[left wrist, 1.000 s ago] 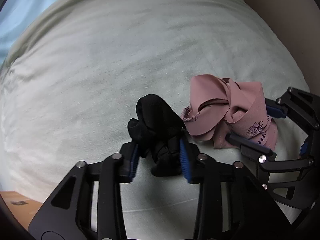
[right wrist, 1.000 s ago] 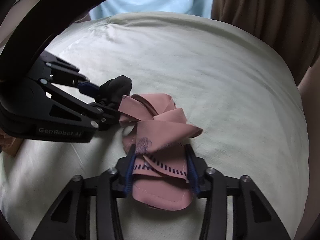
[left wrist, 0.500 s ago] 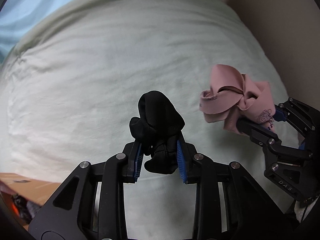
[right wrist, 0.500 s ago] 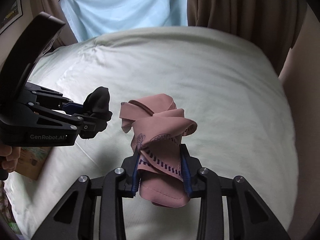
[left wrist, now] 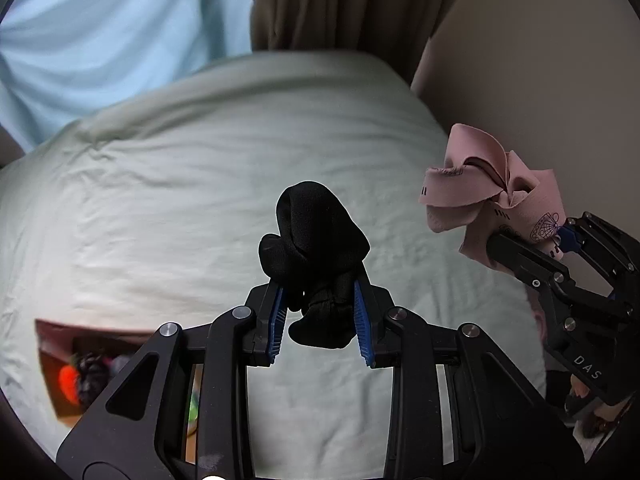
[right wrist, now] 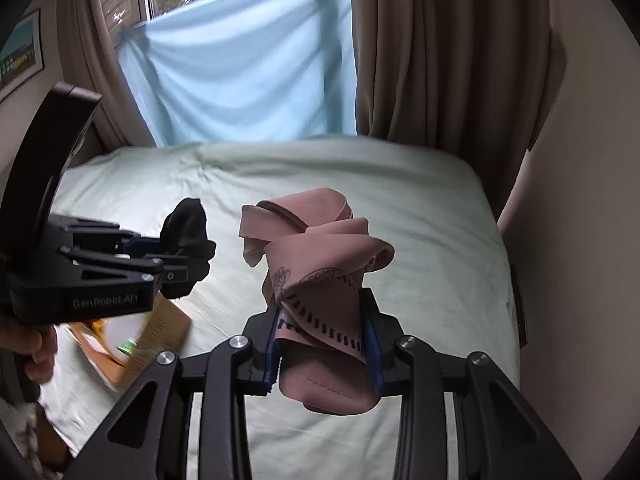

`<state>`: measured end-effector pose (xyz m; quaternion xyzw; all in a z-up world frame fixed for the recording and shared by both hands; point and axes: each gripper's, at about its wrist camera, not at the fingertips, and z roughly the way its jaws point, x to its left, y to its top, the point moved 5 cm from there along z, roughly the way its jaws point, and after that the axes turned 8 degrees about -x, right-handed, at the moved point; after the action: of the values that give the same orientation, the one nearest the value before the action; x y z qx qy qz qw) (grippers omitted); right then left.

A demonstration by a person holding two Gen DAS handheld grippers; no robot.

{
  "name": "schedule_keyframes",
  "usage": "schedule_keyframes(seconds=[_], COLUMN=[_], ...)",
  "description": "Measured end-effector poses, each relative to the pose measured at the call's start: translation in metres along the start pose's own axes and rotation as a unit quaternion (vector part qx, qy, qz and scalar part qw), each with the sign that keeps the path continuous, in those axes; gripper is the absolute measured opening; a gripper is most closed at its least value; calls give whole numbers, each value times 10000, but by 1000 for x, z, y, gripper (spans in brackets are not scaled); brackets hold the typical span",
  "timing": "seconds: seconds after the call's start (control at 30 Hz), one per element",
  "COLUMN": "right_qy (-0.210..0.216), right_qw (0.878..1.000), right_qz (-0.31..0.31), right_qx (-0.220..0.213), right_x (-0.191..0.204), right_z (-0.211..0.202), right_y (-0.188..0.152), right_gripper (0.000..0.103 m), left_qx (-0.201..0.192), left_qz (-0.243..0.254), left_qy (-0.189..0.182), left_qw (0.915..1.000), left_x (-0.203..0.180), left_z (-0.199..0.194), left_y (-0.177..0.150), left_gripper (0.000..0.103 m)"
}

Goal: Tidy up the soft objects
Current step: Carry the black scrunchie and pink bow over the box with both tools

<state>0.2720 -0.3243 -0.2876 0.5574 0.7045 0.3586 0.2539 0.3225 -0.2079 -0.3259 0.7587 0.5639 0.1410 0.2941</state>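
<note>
My left gripper (left wrist: 320, 320) is shut on a crumpled black cloth (left wrist: 316, 240), held in the air above the pale green bed (left wrist: 160, 200). My right gripper (right wrist: 324, 344) is shut on a knotted pink cloth (right wrist: 316, 264) with dark printed marks, also lifted off the bed (right wrist: 420, 240). In the right wrist view the left gripper (right wrist: 176, 260) with the black cloth (right wrist: 188, 232) hangs to the left of the pink one. In the left wrist view the right gripper (left wrist: 532, 240) carries the pink cloth (left wrist: 484, 188) at the right.
An open cardboard box (left wrist: 52, 364) holding several colourful soft items lies at the bed's lower left; the same box (right wrist: 160, 332) shows under the left gripper. A blue sheet (right wrist: 240, 72) and brown curtains (right wrist: 440, 52) hang behind. A wall (right wrist: 580, 240) borders the right side.
Both grippers have risen well off the bed, each carrying its cloth up with it. The box has come into view at the lower left, and the curtains and window have appeared.
</note>
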Motion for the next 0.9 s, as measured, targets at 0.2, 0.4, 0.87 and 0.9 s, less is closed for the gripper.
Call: schedule_keyframes(seconds=[0.2, 0.4, 0.87, 0.9], right_qy=[55, 183, 453, 442], right_qw=[9998, 9992, 9946, 9943], right_qz=[165, 357, 807, 824], right_qx=[-89, -45, 461, 520], right_x=[48, 115, 277, 286], right_z=[-48, -71, -24, -18], right_y=[29, 43, 38, 35], right_gripper=[32, 32, 32, 32], left_qx=[-296, -446, -207, -183], left_qz=[-197, -581, -1064, -1094], left_qy=[31, 96, 811, 830], left_qw=[9994, 9973, 9908, 9904], left_x=[18, 69, 250, 261], left_z=[-73, -133, -197, -196], left_y=[-1, -20, -99, -103], left_gripper=[26, 26, 27, 27])
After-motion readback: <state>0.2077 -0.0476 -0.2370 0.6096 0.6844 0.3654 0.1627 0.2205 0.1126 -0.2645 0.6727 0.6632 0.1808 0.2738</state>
